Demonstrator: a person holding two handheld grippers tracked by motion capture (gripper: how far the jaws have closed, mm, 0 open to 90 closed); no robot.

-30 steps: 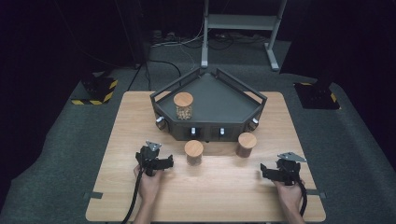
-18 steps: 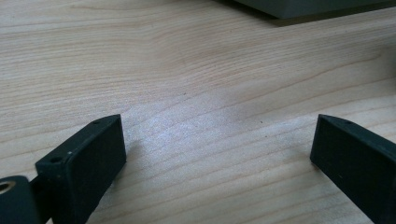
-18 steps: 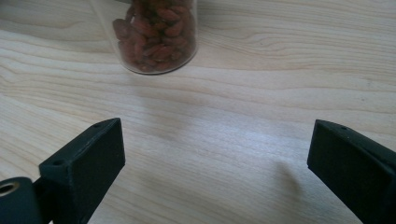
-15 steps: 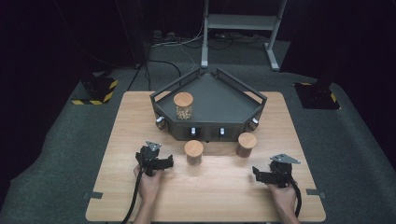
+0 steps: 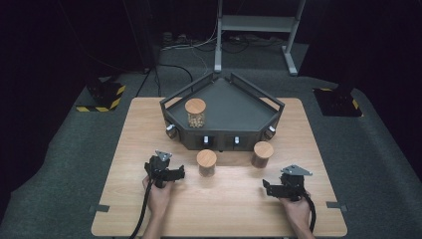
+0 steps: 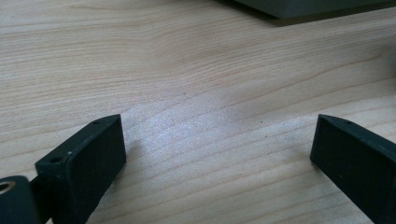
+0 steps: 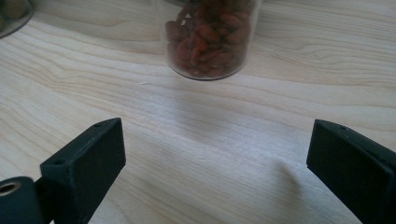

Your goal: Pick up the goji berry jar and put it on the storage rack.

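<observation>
We see a wooden table (image 5: 144, 124) on a grey floor (image 5: 59, 164). At 12 o'clock on the table sits a dark tray (image 5: 234, 104) with low walls. In its 9 o'clock part stands a jar with a wooden lid (image 5: 195, 112). On the floor, black and yellow striped blocks lie at 10 o'clock (image 5: 102, 97) and 2 o'clock (image 5: 338, 102). A metal stand (image 5: 259, 22) is far back at 12 o'clock.

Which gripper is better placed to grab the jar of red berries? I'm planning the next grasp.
Right. The right gripper stands open, aimed at the jar of red berries just ahead; the left gripper faces bare table.
</observation>
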